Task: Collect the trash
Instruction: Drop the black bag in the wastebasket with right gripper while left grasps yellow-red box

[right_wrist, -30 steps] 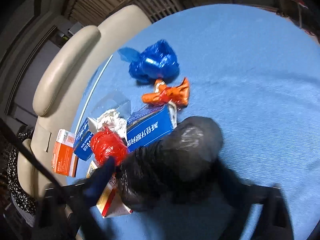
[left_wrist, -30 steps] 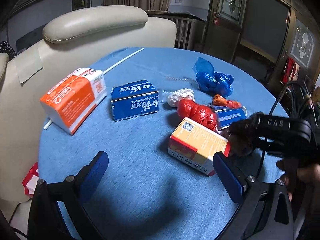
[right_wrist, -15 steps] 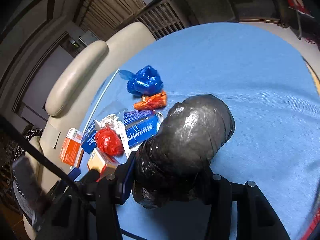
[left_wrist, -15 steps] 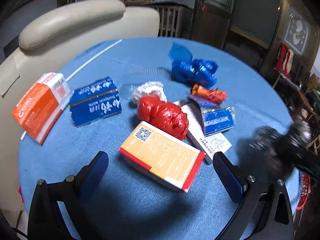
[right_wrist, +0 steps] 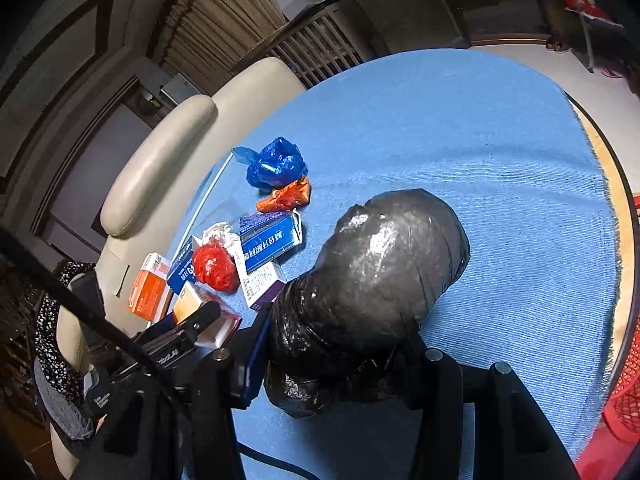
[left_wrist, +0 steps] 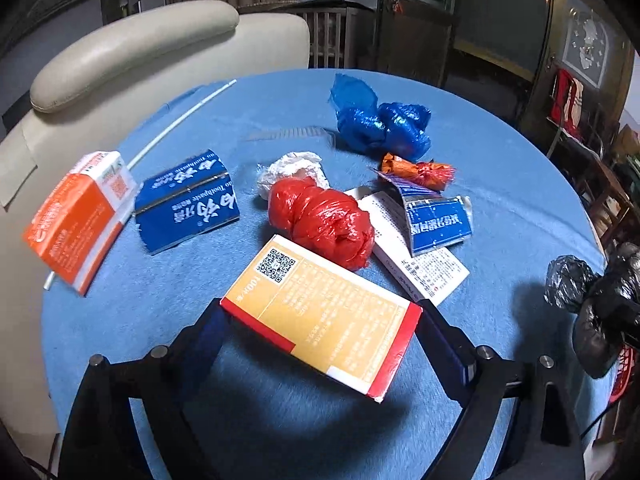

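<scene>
Hand-held gripper (right_wrist: 336, 364) pinches black bag (right_wrist: 384, 280) near table edge (right_wrist: 612, 216); left closing around box (left_wrist: 320, 312).

Glossy black plastic bundle (right_wrist: 384, 280), woven tablecloth (right_wrist: 500, 160)

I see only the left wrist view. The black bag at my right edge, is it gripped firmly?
Observer: Yes. The right gripper is shut on the black bag near its neck, and the bulk sticks out ahead.
Operator: Is any bin near it?
Observer: A red mesh basket shows below the table edge, to the right of the bag.
</scene>
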Demonstrator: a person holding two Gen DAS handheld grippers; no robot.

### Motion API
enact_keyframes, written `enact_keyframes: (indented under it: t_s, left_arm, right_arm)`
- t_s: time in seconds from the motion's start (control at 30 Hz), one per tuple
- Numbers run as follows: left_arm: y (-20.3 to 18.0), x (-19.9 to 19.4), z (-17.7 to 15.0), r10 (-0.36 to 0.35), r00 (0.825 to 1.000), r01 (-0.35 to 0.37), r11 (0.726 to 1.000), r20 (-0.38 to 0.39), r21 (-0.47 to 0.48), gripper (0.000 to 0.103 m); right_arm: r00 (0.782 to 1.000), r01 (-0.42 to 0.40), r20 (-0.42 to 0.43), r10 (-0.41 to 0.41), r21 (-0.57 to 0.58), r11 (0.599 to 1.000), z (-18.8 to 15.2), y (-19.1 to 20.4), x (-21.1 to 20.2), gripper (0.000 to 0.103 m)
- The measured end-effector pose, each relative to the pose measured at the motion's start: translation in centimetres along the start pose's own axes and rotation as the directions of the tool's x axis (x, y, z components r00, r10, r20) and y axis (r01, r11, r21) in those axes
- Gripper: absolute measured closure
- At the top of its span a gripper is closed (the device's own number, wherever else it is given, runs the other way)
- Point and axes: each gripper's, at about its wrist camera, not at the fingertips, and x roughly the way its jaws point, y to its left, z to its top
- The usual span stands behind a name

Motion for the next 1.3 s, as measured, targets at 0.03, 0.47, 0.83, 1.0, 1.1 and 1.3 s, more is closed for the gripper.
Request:
enact_keyframes:
  t_s: [0.03, 0.47, 0.83, 1.0, 1.1, 1.3]
  left_arm:
    - [0.0, -0.5, -0.1, 0.001, 1.000, -0.001, 1.000, 0.007, 0.005, 0.011]
    - [-7.0, -6.5, 0.6, -0.141, 0.984, 0.122, 0.979, 0.107, 0.162, 0.011]
    - [-15.0, -8.3, 0.8, -0.281, 0.954, 0.239, 0.922, 0.103, 0.306, 0.011]
    - [-19.2, -8.6, 0.7, -0.338, 0.938, 0.291, 0.887, 0.076, 0.359, 0.011]
    - [-21.5, -8.7, 0.8, -0.374, 0.926, 0.323, 0.861, 0.058, 0.393, 0.011]
    - [-26.7, -8.9, 0.6, -0.443, 0.896, 0.388, 0.798, 0.013, 0.462, 0.011]
  right_arm:
    - [1.000, 0.001, 0.005, -0.001, -0.002, 1.000, -0.1, -0.1, -0.3, 0.049]
    - [0.984, 0.118, 0.119, -0.131, 0.111, 0.987, -2.5, -6.5, -7.5, 0.049]
    - [0.924, 0.326, 0.109, -0.367, 0.276, 0.904, -2.8, -17.8, -12.7, 0.047]
    - [0.907, 0.387, 0.036, -0.419, 0.318, 0.866, -2.8, -21.8, -12.8, 0.041]
    - [0.900, 0.402, 0.017, -0.436, 0.353, 0.845, -3.1, -23.0, -13.0, 0.027]
    - [0.884, 0.393, 0.094, -0.457, 0.381, 0.837, -3.6, -23.2, -15.7, 0.024]
